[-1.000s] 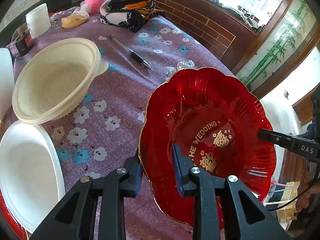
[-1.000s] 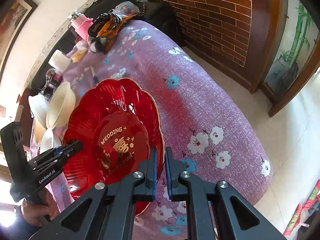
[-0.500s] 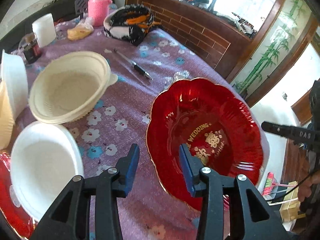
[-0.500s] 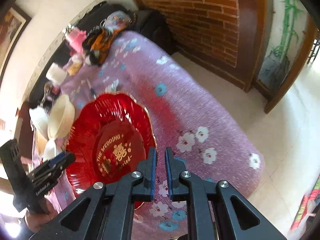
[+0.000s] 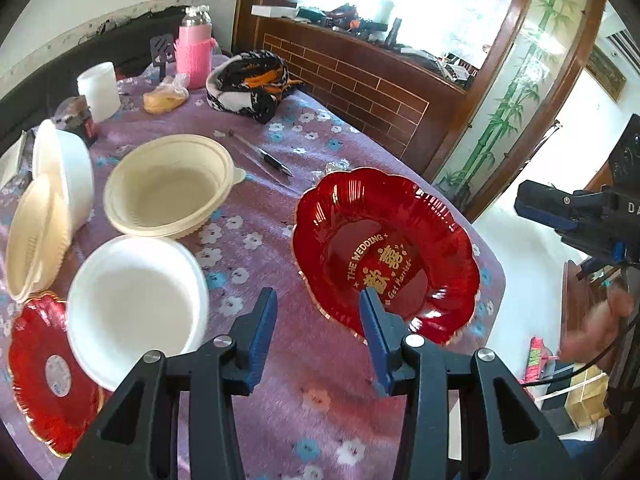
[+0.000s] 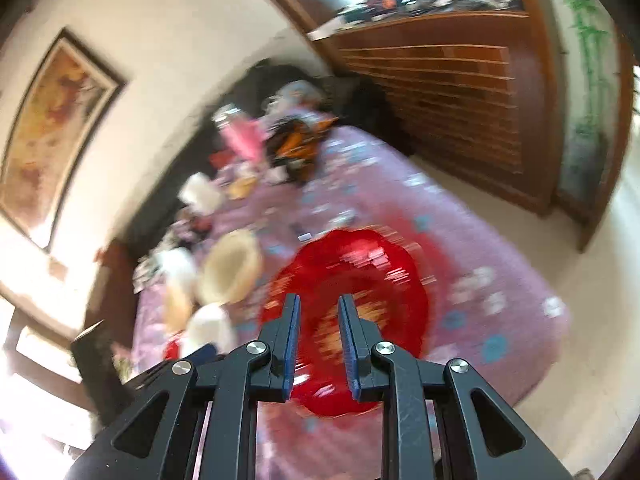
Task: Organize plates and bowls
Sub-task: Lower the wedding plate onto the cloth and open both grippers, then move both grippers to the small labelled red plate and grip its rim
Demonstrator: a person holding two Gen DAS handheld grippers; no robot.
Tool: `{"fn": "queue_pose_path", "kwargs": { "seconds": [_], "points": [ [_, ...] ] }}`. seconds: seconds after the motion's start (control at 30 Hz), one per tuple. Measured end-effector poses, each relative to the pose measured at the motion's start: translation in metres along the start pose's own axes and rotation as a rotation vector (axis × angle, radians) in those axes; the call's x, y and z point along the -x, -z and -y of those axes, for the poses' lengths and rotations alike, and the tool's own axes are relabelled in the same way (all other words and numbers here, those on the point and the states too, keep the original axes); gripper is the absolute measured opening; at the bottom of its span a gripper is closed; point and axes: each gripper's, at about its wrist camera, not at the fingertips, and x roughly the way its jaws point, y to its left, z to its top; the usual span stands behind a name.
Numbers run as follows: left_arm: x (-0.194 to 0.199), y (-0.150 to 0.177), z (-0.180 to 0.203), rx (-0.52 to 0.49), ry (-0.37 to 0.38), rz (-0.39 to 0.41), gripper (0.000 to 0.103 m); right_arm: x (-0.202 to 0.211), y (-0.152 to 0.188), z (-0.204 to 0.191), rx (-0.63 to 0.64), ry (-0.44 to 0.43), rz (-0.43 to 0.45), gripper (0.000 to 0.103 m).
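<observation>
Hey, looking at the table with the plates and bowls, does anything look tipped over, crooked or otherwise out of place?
Yes. At the left edge, a cream bowl and a white bowl stand tipped on their sides instead of sitting flat. A white bowl rests partly on a red plate, overlapping its rim. The big red wedding plate lies flat.

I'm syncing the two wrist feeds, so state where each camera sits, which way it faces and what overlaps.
Left wrist: sits on the left gripper, angled down over the purple flowered tablecloth; its jaws stand open and empty, and the right gripper and a blurred hand show at the right edge.
Right wrist: sits on the right gripper, angled down at the table's near end, motion-blurred; its jaws are opening with nothing between them.
Shared: the scalloped red glass wedding plate, cream plastic bowl, pink bottle.
</observation>
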Motion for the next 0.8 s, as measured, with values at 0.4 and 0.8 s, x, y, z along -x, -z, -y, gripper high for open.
{"fn": "queue_pose_path", "kwargs": {
  "seconds": [0.4,0.8],
  "points": [
    [0.052,0.028,-0.048,0.080,-0.069,0.048,0.052,-0.032,0.032,-0.066,0.075,-0.072,-0.061,0.028],
    [0.094,0.076,-0.120,0.274,-0.161,0.073,0.056,-0.080,0.074,-0.127,0.234,-0.095,-0.184,0.048]
  ]
}}
